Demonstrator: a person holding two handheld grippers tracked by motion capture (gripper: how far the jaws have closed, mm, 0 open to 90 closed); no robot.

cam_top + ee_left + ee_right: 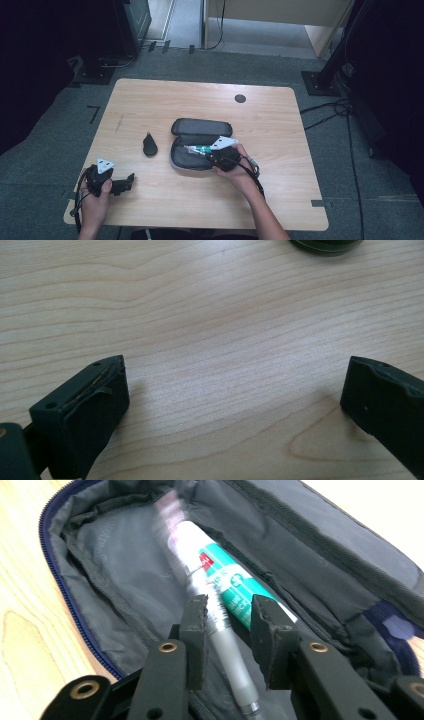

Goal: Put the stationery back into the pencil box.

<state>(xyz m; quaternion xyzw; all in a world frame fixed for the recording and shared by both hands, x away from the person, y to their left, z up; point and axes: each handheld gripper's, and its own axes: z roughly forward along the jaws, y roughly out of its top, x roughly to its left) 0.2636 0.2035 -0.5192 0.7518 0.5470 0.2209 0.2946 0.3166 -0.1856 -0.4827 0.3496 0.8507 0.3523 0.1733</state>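
A dark grey zip pouch (200, 127) lies open in the middle of the wooden table (165, 100). My right gripper (209, 156) reaches into its near half. In the right gripper view the grey lining (115, 570) surrounds a slim white and silver tube (220, 625), which lies between the jaws of the right gripper (227, 605). The pads stand a little apart and do not press on it. A white and green tube (235, 585) rests beside it in the pouch. My left gripper (131, 180) sits at the table's near left, open over bare wood (232, 385).
A black teardrop-shaped object (149, 145) lies left of the pouch, and its edge (325, 244) shows at the top of the left gripper view. A round black grommet (240, 98) sits at the far side. Cables and stand bases lie on the carpet around the table.
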